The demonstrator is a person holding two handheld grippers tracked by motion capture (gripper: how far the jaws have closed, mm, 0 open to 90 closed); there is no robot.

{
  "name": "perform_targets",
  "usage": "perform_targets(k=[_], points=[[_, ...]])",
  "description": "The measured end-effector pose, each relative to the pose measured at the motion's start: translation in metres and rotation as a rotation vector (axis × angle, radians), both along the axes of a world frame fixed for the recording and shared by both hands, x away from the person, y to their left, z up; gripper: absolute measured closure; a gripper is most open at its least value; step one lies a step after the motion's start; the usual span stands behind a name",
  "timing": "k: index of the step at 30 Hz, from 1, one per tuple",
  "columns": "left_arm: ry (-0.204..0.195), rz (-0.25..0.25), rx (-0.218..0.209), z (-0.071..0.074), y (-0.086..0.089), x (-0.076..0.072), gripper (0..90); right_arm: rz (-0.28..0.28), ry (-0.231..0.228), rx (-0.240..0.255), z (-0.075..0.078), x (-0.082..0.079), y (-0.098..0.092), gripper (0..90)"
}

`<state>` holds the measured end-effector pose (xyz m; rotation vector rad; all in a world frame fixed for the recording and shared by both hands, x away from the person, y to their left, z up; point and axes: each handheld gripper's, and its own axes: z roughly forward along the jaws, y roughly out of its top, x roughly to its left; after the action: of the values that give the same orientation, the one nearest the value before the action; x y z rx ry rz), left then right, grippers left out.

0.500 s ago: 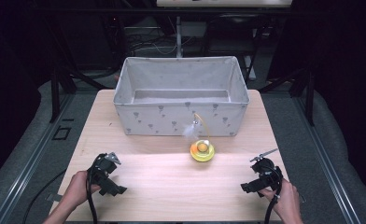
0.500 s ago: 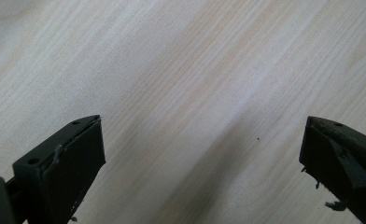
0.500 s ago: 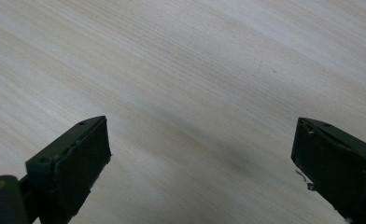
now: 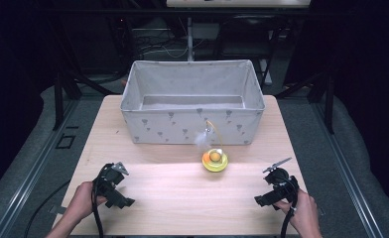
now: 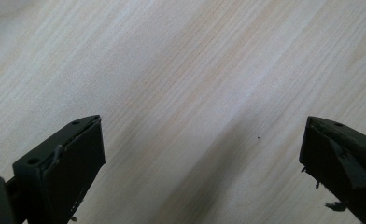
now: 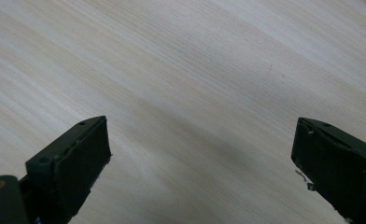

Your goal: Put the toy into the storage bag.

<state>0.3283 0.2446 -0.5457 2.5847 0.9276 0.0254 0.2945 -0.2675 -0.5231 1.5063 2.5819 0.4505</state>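
A: Now, status of both tools?

B: The left gripper [image 4: 125, 201] rests at the near left of the pale wooden table [image 4: 172, 198], jaws wide apart and empty; the right gripper [image 4: 260, 201] rests at the near right, jaws likewise apart, nothing between them.

A: And the object?

B: The small yellow dish-shaped toy with an orange ball, a thin wire and a white feather [image 4: 215, 159] stands just in front of the grey fabric storage bin [image 4: 192, 116], well apart from both grippers; it likely handles light and tippy; the wire looks flexible; grip the rigid yellow rim, not the feather.
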Motion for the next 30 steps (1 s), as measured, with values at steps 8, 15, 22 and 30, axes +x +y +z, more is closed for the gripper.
perform_targets(k=[8,15,22,30], points=[[0.001,-0.005,0.003,0.0,-0.001,0.0,0.2,0.028,0.005,-0.01,0.005,0.0,0.008,3.7],[0.0,0.001,0.013,-0.001,-0.001,0.0,0.2,0.065,-0.004,-0.017,0.016,0.001,0.018,3.6],[0.0,0.013,0.013,-0.001,0.001,0.0,0.2,0.107,-0.034,-0.014,0.035,0.003,0.033,3.1],[0.007,0.003,0.014,-0.002,-0.002,0.0,0.2,0.162,-0.043,-0.032,0.051,0.013,0.046,3.1]])
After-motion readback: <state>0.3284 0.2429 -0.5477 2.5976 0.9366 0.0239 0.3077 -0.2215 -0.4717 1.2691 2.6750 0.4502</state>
